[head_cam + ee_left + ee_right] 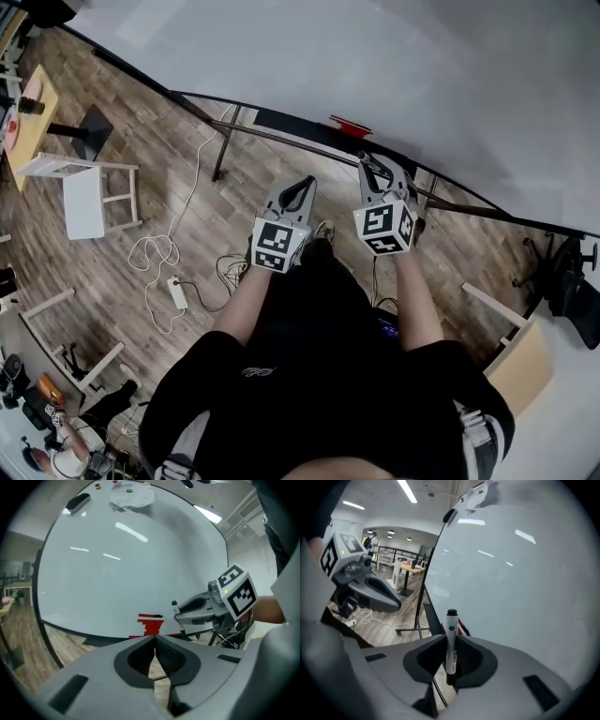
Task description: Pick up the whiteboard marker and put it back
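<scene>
A white whiteboard marker (451, 634) with a black cap stands upright between the jaws of my right gripper (450, 649), which is shut on its barrel. From the left gripper view the same marker (176, 608) pokes out at the tip of the right gripper (183, 611). My left gripper (154, 643) is shut with nothing in it. In the head view both grippers are held side by side before the whiteboard (394, 66), the left gripper (306, 185) lower than the right gripper (368, 162). A red object (350, 125) sits on the board's ledge.
A white stool (89, 192) and a wooden table (28, 112) stand at the left. Cables and a power strip (176, 292) lie on the wooden floor. A black chair (574, 281) is at the right. A black eraser (77, 501) and a crumpled cloth (131, 498) are high on the board.
</scene>
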A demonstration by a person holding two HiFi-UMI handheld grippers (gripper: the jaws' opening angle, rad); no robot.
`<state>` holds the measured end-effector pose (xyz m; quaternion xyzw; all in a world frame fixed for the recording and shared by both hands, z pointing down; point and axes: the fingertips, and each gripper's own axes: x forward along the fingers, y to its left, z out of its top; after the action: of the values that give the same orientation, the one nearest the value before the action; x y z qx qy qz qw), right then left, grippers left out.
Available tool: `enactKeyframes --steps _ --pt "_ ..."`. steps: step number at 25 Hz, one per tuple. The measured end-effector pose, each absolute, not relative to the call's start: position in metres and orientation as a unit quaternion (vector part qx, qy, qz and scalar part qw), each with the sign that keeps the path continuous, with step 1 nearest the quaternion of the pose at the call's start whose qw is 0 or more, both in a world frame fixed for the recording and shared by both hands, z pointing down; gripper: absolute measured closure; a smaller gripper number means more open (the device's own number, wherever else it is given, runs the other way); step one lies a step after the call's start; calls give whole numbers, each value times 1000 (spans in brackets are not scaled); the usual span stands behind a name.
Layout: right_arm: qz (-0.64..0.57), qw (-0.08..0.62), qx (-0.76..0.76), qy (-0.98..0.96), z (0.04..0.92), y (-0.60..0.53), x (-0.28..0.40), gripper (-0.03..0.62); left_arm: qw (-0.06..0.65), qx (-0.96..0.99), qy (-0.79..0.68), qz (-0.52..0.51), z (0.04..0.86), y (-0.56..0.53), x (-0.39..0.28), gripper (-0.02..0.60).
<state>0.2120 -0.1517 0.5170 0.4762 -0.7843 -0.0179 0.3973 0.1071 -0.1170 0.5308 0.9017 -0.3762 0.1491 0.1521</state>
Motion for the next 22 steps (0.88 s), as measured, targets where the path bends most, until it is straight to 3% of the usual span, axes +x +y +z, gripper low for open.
enactKeyframes --steps 5,12,22 --pt "-72 488 423 -760 554 -155 211 542 189 874 -420 154 550 -105 80 575" --pt "-76 562 385 -728 600 -168 213 542 220 847 -459 150 570 -110 46 575" --pt "-81 595 371 -709 634 -184 218 543 226 843 -460 164 587 -126 43 575"
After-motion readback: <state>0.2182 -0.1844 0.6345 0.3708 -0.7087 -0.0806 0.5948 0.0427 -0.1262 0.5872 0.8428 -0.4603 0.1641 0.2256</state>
